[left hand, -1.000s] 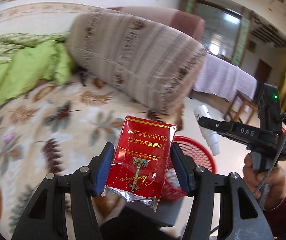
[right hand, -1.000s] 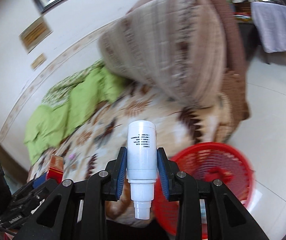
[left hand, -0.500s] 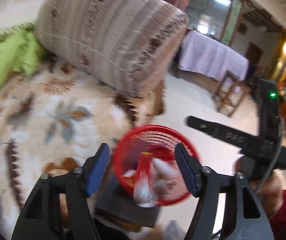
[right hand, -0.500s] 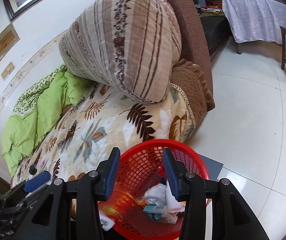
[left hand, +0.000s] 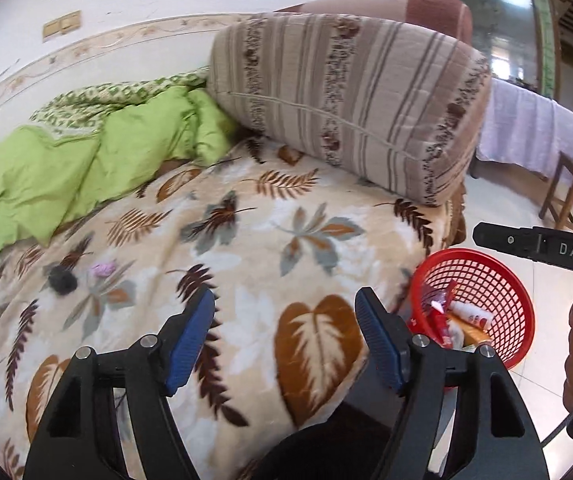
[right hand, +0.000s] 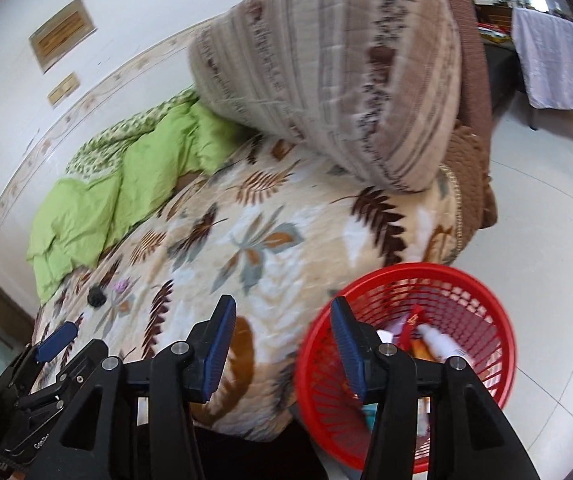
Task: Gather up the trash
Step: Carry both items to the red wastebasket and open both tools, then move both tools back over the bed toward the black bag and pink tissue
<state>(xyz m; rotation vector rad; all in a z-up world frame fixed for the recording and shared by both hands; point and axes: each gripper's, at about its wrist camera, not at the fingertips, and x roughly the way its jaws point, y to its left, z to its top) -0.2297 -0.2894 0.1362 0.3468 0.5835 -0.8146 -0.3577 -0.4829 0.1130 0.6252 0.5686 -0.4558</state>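
Observation:
My left gripper [left hand: 284, 308] hangs over the leaf-patterned blanket [left hand: 246, 248], its jaws opening with nothing between them. My right gripper [right hand: 283, 308] is also opening and empty, at the bed's edge beside the red mesh basket [right hand: 406, 270]. The basket [left hand: 498, 280] stands on the floor and holds a red cigarette pack [left hand: 442, 308], a white bottle [right hand: 444, 344] and other scraps. On the blanket at the left lie a small black lump [left hand: 62, 280] and a crumpled purple bit [left hand: 102, 269]; the right wrist view shows both too, the lump [right hand: 96, 296] and the purple bit [right hand: 120, 286].
A large striped bolster [left hand: 346, 100] lies across the far end of the bed, with a green quilt [left hand: 66, 168] bunched to its left. White tiled floor [right hand: 546, 220] runs to the right, where a wooden stool [left hand: 570, 192] and a cloth-covered table [left hand: 534, 128] stand.
The red pack left my left gripper and the white bottle left my right; both now lie in the basket. Both jaws opened wider, and both views swung from the basket back toward the bed.

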